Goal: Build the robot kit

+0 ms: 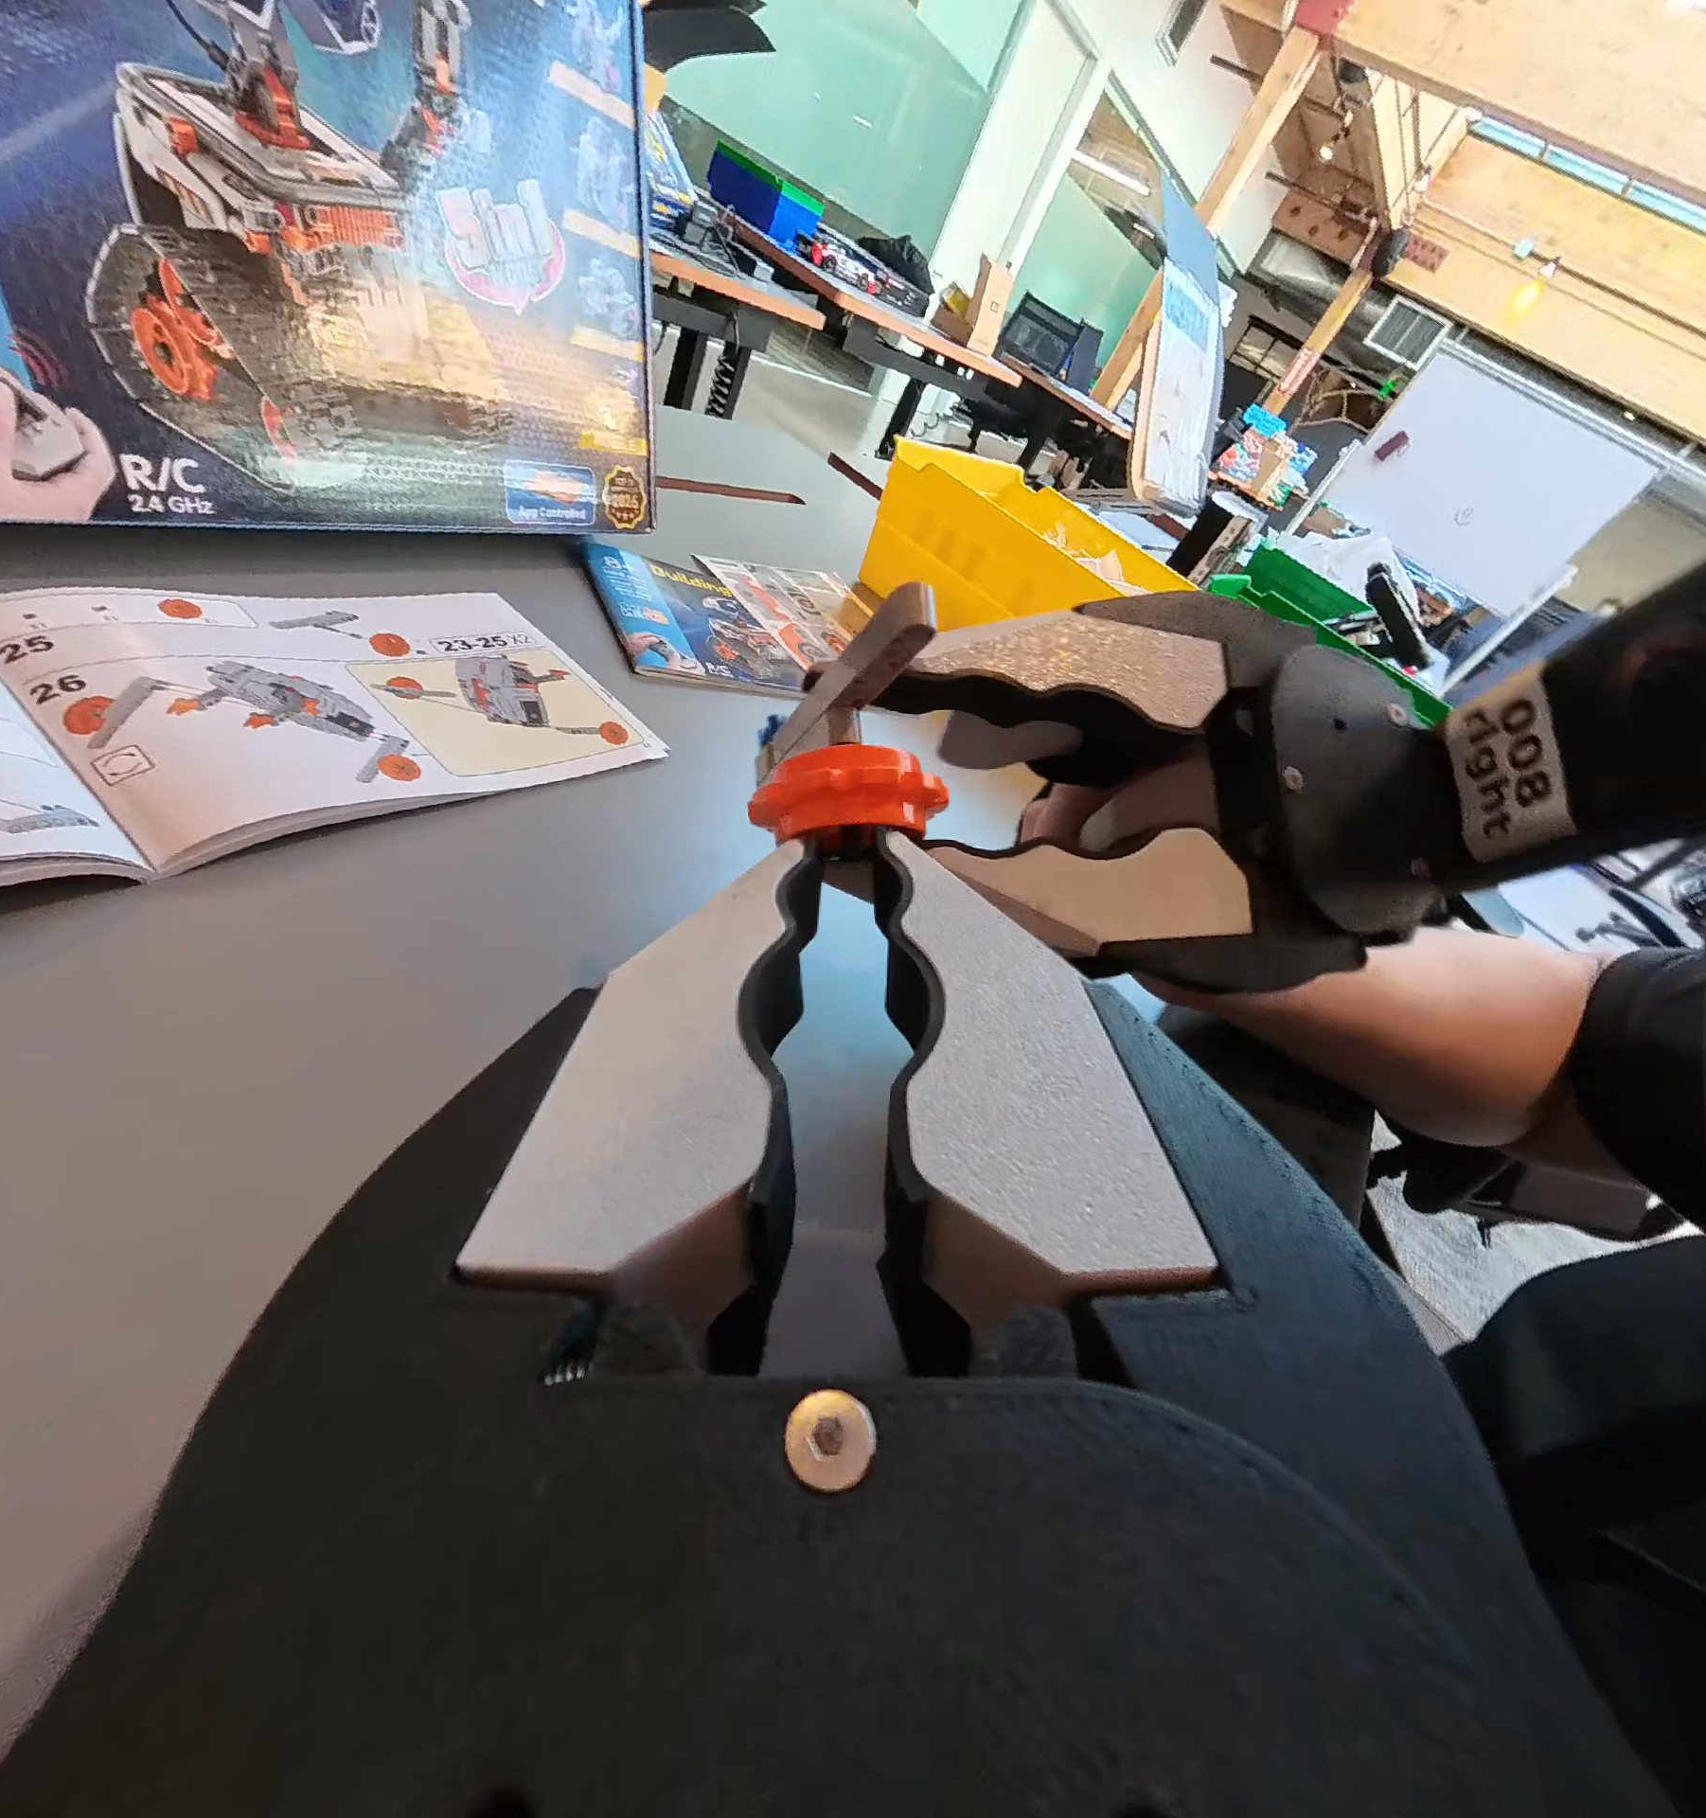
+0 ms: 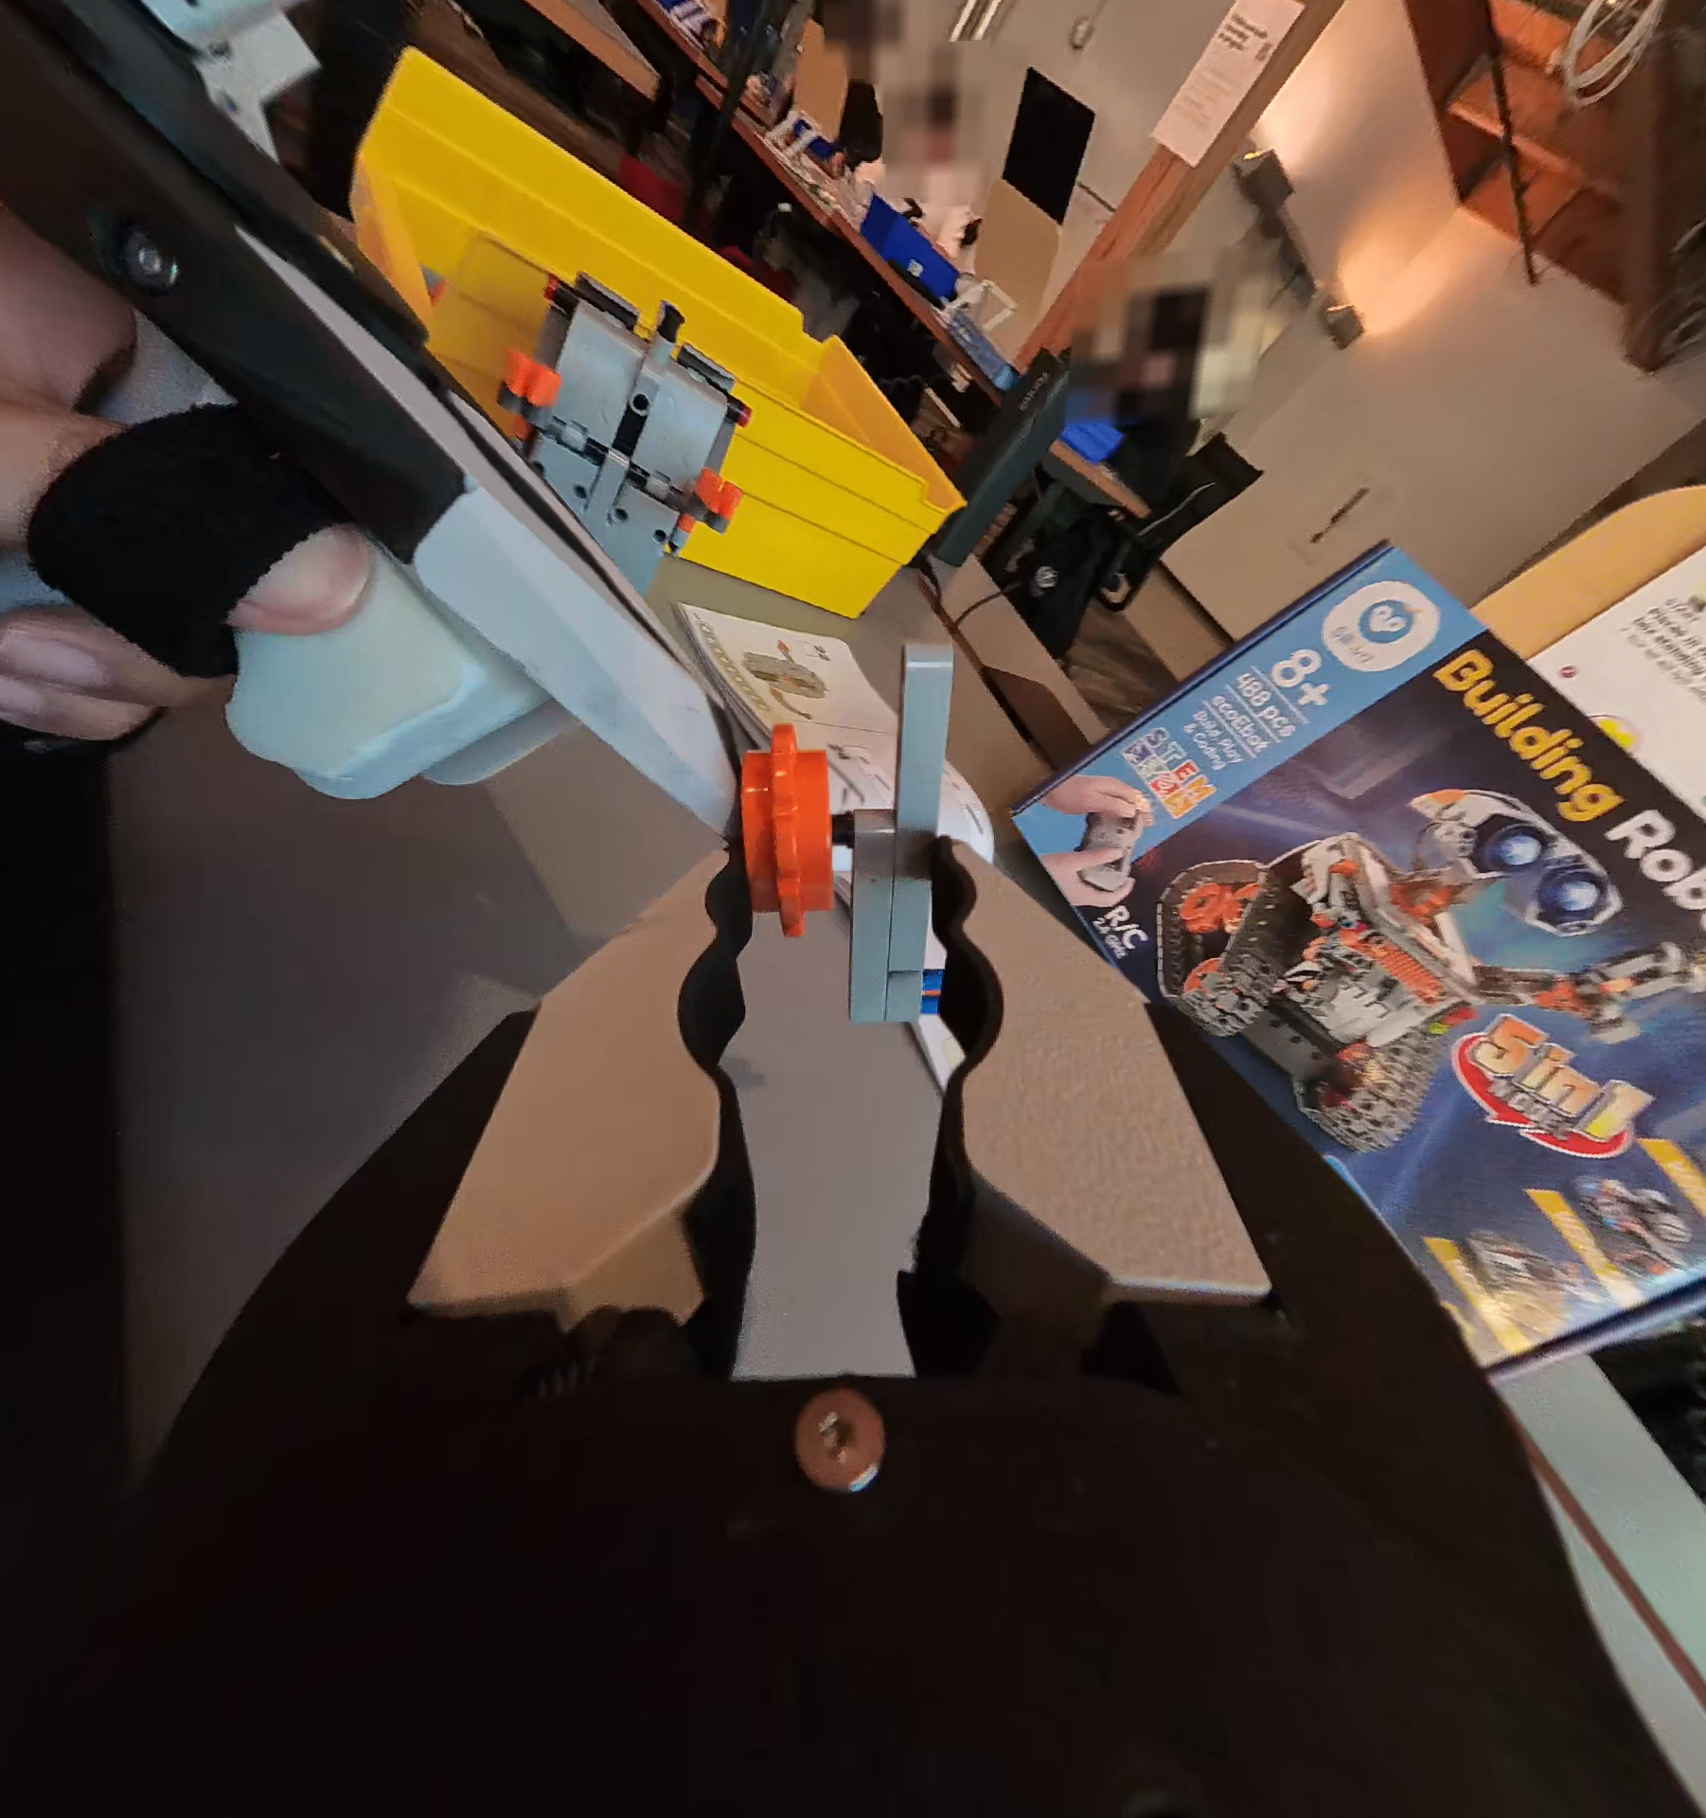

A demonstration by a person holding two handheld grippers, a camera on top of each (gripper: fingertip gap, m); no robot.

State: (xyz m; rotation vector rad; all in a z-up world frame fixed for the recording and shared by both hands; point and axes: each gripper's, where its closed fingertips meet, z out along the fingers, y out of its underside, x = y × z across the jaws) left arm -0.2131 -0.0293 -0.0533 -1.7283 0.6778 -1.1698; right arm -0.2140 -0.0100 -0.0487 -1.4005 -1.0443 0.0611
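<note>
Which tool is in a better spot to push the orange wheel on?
Probably the left tool: its tips already sit at the orange wheel, while the right tool is holding the grey beam.

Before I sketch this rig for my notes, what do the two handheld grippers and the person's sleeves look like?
Both the left gripper and right gripper have a rounded black body with a silver bolt and two flat grey fingers with wavy black inner pads. The right gripper carries a grey printed tag. The person wears a black sleeve.
</note>
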